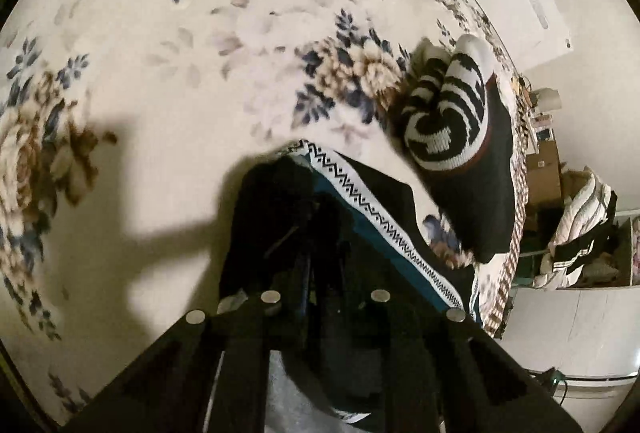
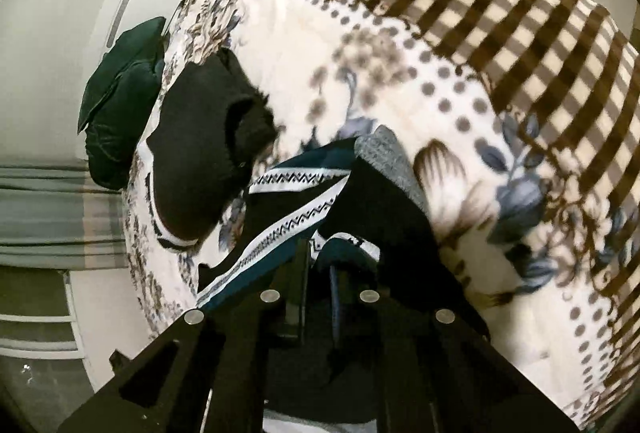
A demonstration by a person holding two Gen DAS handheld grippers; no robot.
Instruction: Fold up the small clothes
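Both tools, left [image 1: 316,217] and right [image 2: 320,253], are pinched shut on the dark garment [image 2: 296,201] with zigzag trim on the bed [image 1: 160,113], so the fold looks just begun; next they likely lift and carry that edge across.

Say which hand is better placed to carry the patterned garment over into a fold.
Probably the left. Both grippers are shut on the zigzag-trimmed garment, but the left gripper faces open floral blanket, while the right gripper faces the black sock pile.
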